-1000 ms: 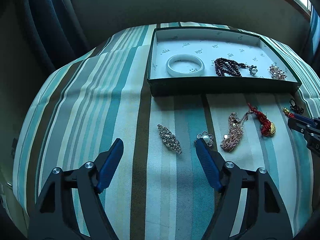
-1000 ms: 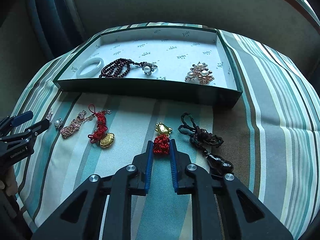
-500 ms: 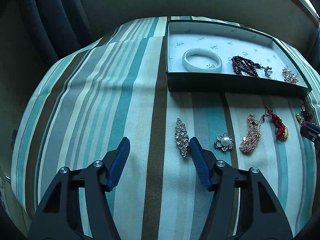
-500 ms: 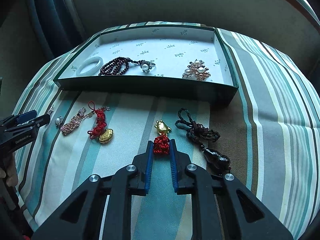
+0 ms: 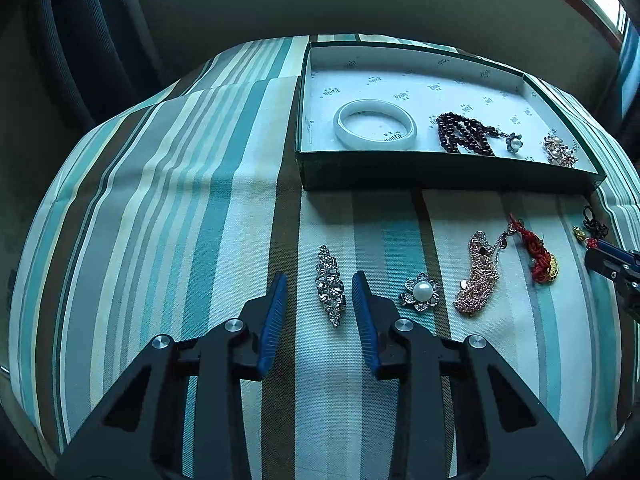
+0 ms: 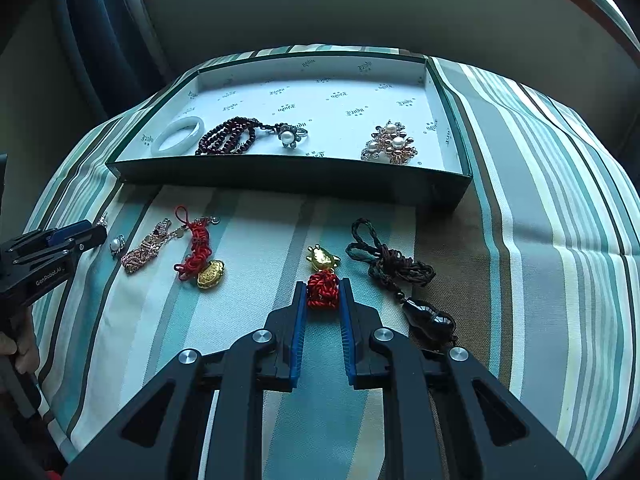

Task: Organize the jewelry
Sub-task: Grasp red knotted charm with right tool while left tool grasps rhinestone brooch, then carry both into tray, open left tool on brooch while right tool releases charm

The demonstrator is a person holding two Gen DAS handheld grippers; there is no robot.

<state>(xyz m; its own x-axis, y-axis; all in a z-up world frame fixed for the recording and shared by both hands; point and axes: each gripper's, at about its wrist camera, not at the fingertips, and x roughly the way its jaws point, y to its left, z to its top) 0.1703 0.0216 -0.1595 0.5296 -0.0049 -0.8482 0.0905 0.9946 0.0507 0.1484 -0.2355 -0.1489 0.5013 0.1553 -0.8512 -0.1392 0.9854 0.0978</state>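
**Straddling the brooch, clamping the red knot**

Left gripper point(image 5: 319, 286) hangs with its 2 fingers parted either side of the crystal brooch point(image 5: 330, 285) on the striped cloth point(image 5: 200, 208), not touching it. Right gripper point(image 6: 322, 293) is clenched on the red knot charm point(image 6: 322, 289), near the green tray point(image 6: 288, 178) holding 1 white bangle point(image 6: 178, 135).

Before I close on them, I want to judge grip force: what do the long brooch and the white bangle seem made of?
The long brooch looks like silver-toned metal set with faceted clear stones, which glint in many small patches. The white bangle looks like smooth, glossy jade, glass or ceramic: a solid milky ring with soft highlights. Neither material is certain.
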